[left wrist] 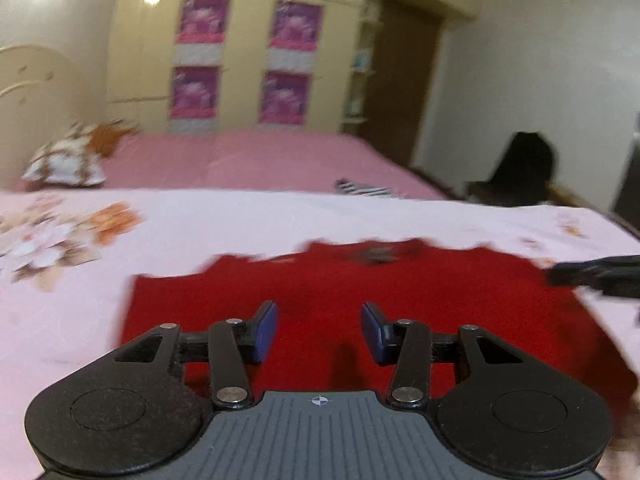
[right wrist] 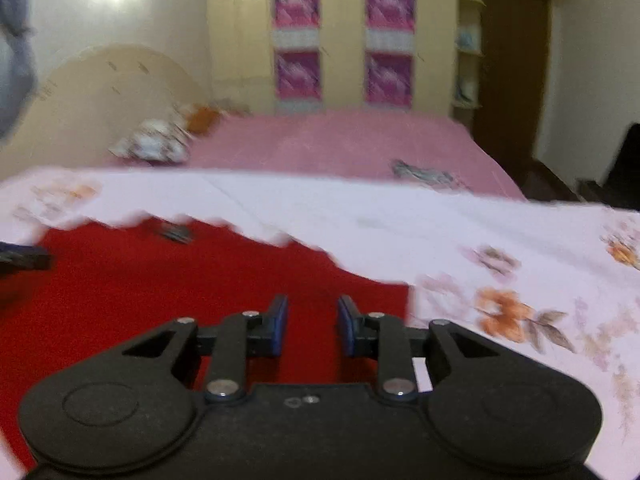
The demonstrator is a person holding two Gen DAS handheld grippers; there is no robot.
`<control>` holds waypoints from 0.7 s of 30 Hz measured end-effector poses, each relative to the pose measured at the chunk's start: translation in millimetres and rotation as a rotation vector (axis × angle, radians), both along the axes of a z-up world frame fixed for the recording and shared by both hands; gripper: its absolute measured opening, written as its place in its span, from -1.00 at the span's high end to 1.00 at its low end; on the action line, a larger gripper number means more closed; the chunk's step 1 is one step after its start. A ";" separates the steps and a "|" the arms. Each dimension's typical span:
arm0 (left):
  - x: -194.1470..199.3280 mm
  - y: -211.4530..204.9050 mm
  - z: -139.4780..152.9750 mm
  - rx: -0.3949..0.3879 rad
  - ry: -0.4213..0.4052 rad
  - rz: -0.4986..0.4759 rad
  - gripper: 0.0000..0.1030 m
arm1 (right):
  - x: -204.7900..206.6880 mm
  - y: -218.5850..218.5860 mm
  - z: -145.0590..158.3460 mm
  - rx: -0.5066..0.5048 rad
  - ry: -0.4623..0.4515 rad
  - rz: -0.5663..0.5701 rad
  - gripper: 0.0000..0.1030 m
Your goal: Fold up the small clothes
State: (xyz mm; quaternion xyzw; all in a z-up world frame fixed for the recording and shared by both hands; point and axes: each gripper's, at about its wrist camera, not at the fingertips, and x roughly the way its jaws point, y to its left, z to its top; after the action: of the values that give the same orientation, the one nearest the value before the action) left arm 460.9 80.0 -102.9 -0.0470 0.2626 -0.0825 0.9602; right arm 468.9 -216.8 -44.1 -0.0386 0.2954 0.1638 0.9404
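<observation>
Red cloth [left wrist: 360,300] lay flat on the flowery pink sheet [left wrist: 280,216], and the left gripper [left wrist: 319,330] and right gripper [right wrist: 312,326] both tipped down over its near edge toward 12 o'clock, jaws partly open with nothing in them, the right pair closer together.

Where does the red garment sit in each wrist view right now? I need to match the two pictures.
Left wrist view: the red garment fills the lower middle, spreading right, under the left gripper, whose jaws stand open and empty.
Right wrist view: it fills the lower left, under the right gripper, also open and empty.
Shared landmark: the four pink wardrobe panels beyond the bed.
</observation>
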 end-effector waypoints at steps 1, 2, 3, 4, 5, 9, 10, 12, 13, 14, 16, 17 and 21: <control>-5.2 -9.3 2.9 0.012 -0.005 -0.029 0.11 | -11.8 12.8 1.3 0.029 -0.002 0.030 0.45; -10.0 -21.9 1.7 0.023 -0.001 -0.055 0.11 | -21.6 26.4 -0.4 0.037 0.006 0.075 0.47; -13.3 -33.0 -0.4 0.029 0.010 -0.084 0.11 | -29.9 39.3 -3.7 0.024 0.011 0.119 0.47; -15.6 -42.7 -5.5 0.044 0.024 -0.115 0.11 | -38.1 52.0 -8.6 0.004 0.013 0.158 0.47; -17.6 -47.3 -8.9 0.066 0.034 -0.124 0.10 | -45.8 63.4 -14.4 -0.020 0.016 0.191 0.46; -26.9 -20.9 -14.5 0.086 0.070 -0.076 0.06 | -58.4 74.1 -27.8 -0.101 0.021 0.197 0.47; -29.3 -12.1 -11.1 0.111 0.073 -0.048 0.06 | -59.7 68.3 -28.0 -0.119 0.007 0.181 0.47; -35.7 9.6 -8.9 0.180 0.081 0.032 0.07 | -61.1 50.6 -28.0 -0.195 -0.037 0.085 0.46; -42.4 25.5 -9.3 0.146 0.083 0.035 0.07 | -59.6 36.7 -28.0 -0.207 -0.035 0.025 0.46; -48.1 37.5 -9.2 0.111 0.087 0.045 0.07 | -56.6 16.9 -28.6 -0.188 -0.012 -0.039 0.46; -54.1 37.2 -3.6 0.140 0.089 0.049 0.07 | -53.8 -8.0 -29.5 -0.127 0.037 -0.096 0.45; -57.2 33.2 -0.1 0.146 0.082 0.058 0.07 | -54.8 -10.9 -28.0 -0.123 0.049 -0.093 0.45; -72.9 8.4 18.8 0.039 0.021 0.039 0.06 | -68.3 13.0 -12.2 -0.088 0.016 -0.070 0.41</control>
State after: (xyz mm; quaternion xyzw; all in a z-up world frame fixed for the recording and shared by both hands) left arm 388.0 88.4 -84.0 -0.0344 0.2731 -0.0580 0.9596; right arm 400.6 -203.8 -56.4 -0.0686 0.3110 0.1180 0.9406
